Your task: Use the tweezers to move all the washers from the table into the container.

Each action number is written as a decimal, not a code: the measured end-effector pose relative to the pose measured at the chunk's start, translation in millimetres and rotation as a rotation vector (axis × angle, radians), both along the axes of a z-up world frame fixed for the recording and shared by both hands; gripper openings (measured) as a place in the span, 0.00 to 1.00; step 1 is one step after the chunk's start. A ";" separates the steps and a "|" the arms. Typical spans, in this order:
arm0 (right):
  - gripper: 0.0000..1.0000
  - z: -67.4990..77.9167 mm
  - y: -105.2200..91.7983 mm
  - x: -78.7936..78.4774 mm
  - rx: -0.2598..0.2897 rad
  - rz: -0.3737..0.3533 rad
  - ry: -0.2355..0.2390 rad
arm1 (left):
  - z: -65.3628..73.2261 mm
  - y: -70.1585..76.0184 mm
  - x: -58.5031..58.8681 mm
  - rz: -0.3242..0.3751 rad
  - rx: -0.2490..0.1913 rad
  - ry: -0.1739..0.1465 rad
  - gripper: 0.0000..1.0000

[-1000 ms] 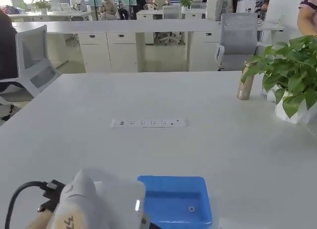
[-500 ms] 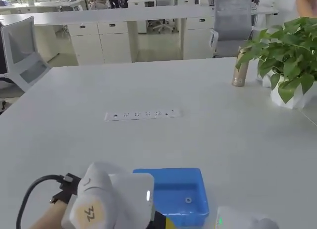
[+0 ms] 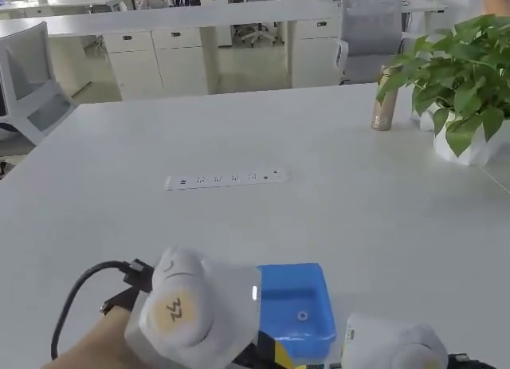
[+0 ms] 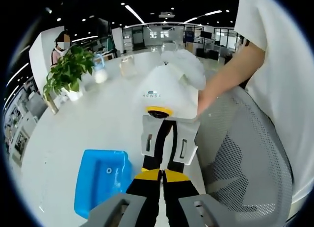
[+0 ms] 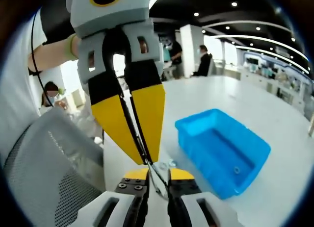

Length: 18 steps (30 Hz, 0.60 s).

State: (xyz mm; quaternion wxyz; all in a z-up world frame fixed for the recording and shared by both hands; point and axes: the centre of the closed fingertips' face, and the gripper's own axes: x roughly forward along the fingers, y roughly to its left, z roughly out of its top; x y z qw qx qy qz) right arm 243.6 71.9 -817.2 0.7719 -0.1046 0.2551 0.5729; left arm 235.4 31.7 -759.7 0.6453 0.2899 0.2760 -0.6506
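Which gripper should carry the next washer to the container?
Right gripper, probably: the tweezers pass between its fingers, a washer lies just beyond them, and the container sits close by. The left gripper pinches the tweezers from opposite.

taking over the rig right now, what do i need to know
Left gripper: shut on the tweezers, tip to tip with the other gripper.
Right gripper: jaws on either side of the tweezers' near end; I can't tell if it is gripping.
Blue container: on the table just beyond both grippers, one washer inside.
What looks like a loose washer lies on the table by the jaw tips.
Done: one washer in.
Left: settle the tweezers, lift the loose one into the container, check the near table for more.
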 end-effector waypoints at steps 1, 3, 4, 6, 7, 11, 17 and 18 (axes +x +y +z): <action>0.09 1.5 -0.1 -0.1 0.005 -0.001 0.004 | -0.8 0.2 1.0 0.005 0.005 0.006 0.00; 0.07 -1.0 -0.7 0.4 -0.015 -0.003 -0.008 | -5.5 1.3 2.3 0.024 0.025 0.028 0.00; 0.06 -6.4 -1.5 -2.4 -0.044 0.017 -0.012 | -9.7 2.2 4.6 0.030 0.040 0.018 0.00; 0.05 -4.1 0.4 0.5 -0.029 0.006 -0.025 | -10.2 -0.3 2.5 0.043 0.027 0.025 0.00; 0.05 -4.6 -0.4 -0.3 -0.034 0.013 -0.021 | -7.6 -4.3 1.4 0.067 -0.009 0.044 0.00; 0.03 -5.4 -5.2 2.3 -0.036 -0.030 -0.016 | -1.2 -0.1 6.4 0.148 -0.067 0.035 0.14; 0.03 -5.8 -10.0 5.0 -0.018 -0.076 -0.004 | 28.3 11.9 9.9 0.380 -0.272 0.085 0.23; 0.03 -5.7 -9.4 4.8 -0.018 -0.076 -0.004 | 31.4 17.9 9.0 0.438 -0.310 0.101 0.26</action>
